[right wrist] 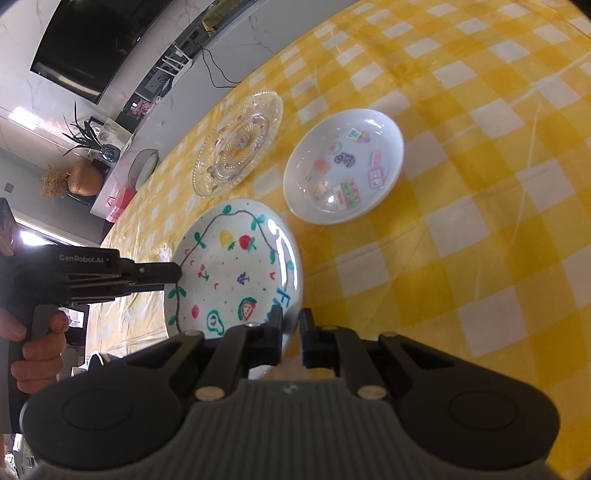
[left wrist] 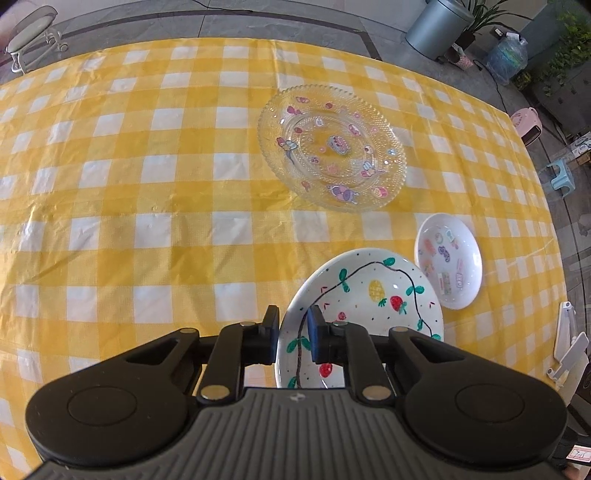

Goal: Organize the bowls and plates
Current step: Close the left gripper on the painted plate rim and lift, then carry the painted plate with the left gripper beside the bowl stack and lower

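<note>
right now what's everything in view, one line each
fruit-painted plate: 1, white, near table edge, rim between both grippers' jaws
sticker bowl: 1, white, beside the painted plate
glass plate: 1, clear with stickers, farther back
tablecloth: 1, yellow-white check, covers table
bin: 1, grey, floor beyond table
left hand-held gripper: 1, black, shut on plate's rim
right hand-held gripper: 1, black, shut on opposite rim
hand: 1, on left gripper's handle
</note>
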The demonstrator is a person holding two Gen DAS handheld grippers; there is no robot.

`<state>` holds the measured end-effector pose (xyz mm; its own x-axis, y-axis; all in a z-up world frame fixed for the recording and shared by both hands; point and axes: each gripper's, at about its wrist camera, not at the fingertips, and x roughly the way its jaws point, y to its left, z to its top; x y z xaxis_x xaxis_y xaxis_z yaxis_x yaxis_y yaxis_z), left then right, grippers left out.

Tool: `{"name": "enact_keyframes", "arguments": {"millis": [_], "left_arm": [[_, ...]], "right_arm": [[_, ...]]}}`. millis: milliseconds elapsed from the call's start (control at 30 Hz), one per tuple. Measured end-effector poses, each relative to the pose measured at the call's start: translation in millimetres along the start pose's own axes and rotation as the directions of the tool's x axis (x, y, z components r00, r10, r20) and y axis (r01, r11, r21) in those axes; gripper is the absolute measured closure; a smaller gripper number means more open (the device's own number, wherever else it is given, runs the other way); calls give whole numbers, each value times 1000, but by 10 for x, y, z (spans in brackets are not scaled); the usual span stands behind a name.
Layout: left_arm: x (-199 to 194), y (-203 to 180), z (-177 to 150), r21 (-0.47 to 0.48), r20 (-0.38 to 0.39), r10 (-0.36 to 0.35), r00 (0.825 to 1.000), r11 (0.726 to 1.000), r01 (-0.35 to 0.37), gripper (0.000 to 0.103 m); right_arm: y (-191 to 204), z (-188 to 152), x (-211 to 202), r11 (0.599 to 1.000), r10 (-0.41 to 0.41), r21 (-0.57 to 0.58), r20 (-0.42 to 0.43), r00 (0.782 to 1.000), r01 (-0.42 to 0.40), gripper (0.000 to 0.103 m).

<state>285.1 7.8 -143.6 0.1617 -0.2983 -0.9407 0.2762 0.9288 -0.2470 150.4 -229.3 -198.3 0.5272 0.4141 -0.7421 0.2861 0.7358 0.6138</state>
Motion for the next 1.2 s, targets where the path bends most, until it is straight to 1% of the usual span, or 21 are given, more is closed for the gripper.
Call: {"name": "enact_keyframes", "arguments": {"millis": [333,467,667,833,967,1033,1100,1200], "left_arm": [[-189,-249,-181,3,40,-32,999,999,32,86],[-254,-467,-303,28,60,-16,998,1000,14,86],[-273,-807,-507,29,64,-6,998,1000,4,86],[-251,-1000,-701,-6,73,-33,997,999,34,86],[-215,-1161,-866,-17,79,-29,996,999,30,86],[-226,-1229,-963,-27,91,-6,996,1000,8,86],[-245,-1256,-1048,-44,106,6,994,999,-1,86],[-245,-1262,-1178,-67,113,10,993,998,-2,86]], "right_arm": [[-140,-76,-259,1000,6,28,35,999,-7,96],[-219,-90,-401,999,11,29,55,998,-12,96],[-399,-91,-611,999,12,34,92,996,-15,96],[-602,-103,-799,999,6,37,111,994,-10,96],[-765,-121,-920,999,-14,42,106,994,9,96],[-814,-132,-954,998,-24,55,104,994,19,96],[-820,-135,-965,998,-35,49,99,994,31,95],[-786,-148,-948,997,-72,32,84,994,70,94]]}}
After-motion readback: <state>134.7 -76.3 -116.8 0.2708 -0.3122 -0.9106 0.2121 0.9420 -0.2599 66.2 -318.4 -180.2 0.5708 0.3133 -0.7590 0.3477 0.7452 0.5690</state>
